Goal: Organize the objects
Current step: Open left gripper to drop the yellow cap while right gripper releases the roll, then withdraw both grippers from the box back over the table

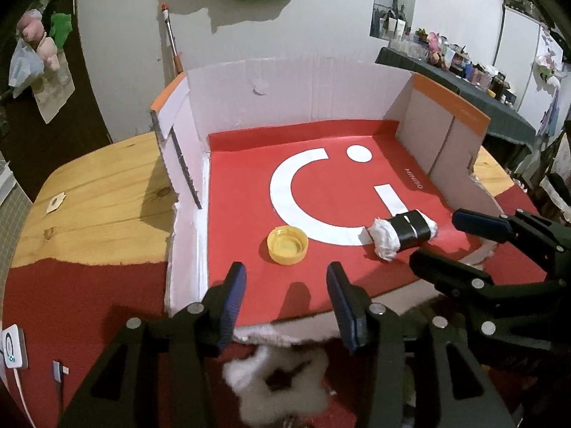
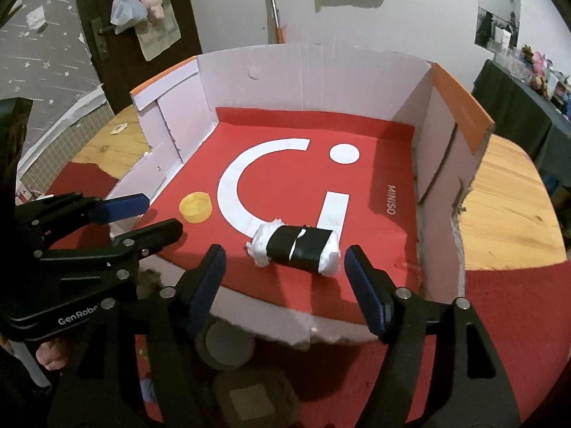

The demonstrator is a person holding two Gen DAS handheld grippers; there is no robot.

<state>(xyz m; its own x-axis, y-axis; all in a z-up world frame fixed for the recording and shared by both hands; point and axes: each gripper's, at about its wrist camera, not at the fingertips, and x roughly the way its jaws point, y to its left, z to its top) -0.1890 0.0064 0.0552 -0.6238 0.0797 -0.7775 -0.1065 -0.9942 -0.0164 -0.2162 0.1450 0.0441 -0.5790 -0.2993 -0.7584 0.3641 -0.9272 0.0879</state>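
Note:
A yellow bottle cap (image 1: 287, 244) lies open side up on the red floor of a cardboard box (image 1: 285, 85). A white tissue roll wrapped in black tape (image 1: 403, 232) lies to its right. My left gripper (image 1: 287, 289) is open and empty, just in front of the cap. My right gripper (image 2: 285, 273) is open and empty, just in front of the taped roll (image 2: 299, 249). The cap (image 2: 195, 207) shows at the left in the right wrist view. The right gripper (image 1: 442, 239) also shows in the left wrist view, and the left gripper (image 2: 157, 214) in the right wrist view.
The box (image 2: 460, 100) has low white walls with orange rims and stands on a wooden table (image 1: 92, 196) with a red cloth (image 1: 89, 303). A white fluffy object (image 1: 274, 378) and a round lid (image 2: 225, 342) lie below the grippers. A cluttered dark shelf (image 1: 464, 75) stands at the right.

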